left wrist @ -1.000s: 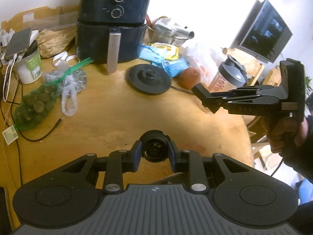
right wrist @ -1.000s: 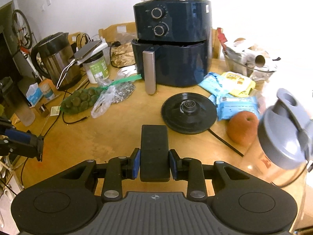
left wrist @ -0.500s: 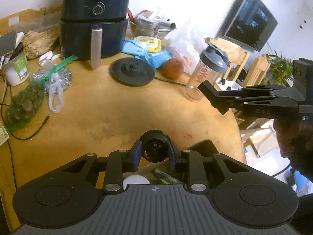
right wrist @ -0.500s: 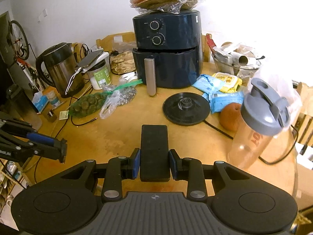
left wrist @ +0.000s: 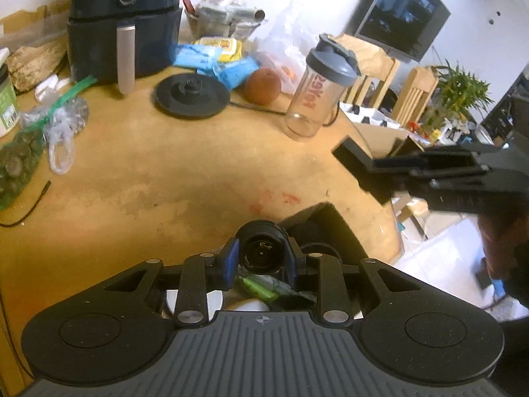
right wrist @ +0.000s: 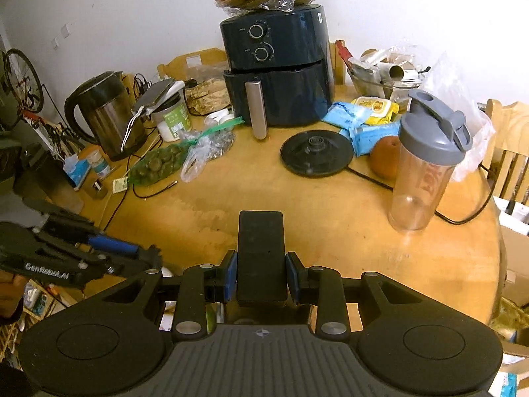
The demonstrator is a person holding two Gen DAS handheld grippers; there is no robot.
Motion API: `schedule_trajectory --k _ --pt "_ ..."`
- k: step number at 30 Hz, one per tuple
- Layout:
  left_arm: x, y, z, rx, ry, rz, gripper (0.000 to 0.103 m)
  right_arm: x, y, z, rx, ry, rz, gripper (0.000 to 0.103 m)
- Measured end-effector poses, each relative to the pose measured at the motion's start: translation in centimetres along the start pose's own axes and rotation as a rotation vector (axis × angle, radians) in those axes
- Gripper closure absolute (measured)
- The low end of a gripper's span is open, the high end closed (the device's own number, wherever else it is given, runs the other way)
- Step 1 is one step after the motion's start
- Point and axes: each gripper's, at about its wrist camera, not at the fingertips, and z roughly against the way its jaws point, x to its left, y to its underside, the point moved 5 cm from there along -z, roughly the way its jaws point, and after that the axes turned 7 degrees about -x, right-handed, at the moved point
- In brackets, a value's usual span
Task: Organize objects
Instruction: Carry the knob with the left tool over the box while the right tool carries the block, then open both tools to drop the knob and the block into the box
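Observation:
My left gripper (left wrist: 261, 258) is shut on a round black lens-like object (left wrist: 261, 251), held over the near table edge above an open black bag (left wrist: 320, 228) holding small items. My right gripper (right wrist: 261, 274) is shut on a flat black rectangular device (right wrist: 261, 251), held above the wooden table (right wrist: 297, 205). The right gripper also shows at the right of the left wrist view (left wrist: 360, 165). The left gripper shows at the lower left of the right wrist view (right wrist: 145, 258).
At the back stand a dark air fryer (right wrist: 277, 66), a kettle (right wrist: 105, 115), a black kettle base (right wrist: 315, 157), blue and yellow packets (right wrist: 363, 115), an orange fruit (right wrist: 383, 162) and a clear shaker bottle (right wrist: 423, 165). Bags of produce (right wrist: 158, 165) lie left.
Both grippers have pulled back toward the near edge of the table, keeping their objects. The black bag has come into sight under the left gripper.

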Motion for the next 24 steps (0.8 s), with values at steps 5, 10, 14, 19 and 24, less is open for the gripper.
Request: schedule_trajectory --k 5,10,14,19,24 --pt "0.7 0.4 -0.1 -0.002 -0.038 0.037 0.05 0.3 0.6 0.9 0.007 0.003 0.01 0.069" --pt "1.5 1.2 0.1 0.022 -0.086 0.065 0.05 0.4 1.0 1.2 0.02 -0.011 0.013 0.069" --pt "2.3 1.7 0.6 0.027 -0.123 0.099 0.05 1.0 0.9 0.7 0.031 -0.047 0.027 0.069" --pt "2.4 2.2 1.2 0.029 -0.168 0.132 0.05 2.5 0.6 0.2 0.04 -0.112 0.065 0.069" --pt "2.2 2.7 1.9 0.029 -0.217 0.157 0.05 3.8 0.3 -0.4 0.054 -0.174 0.099 0.069"
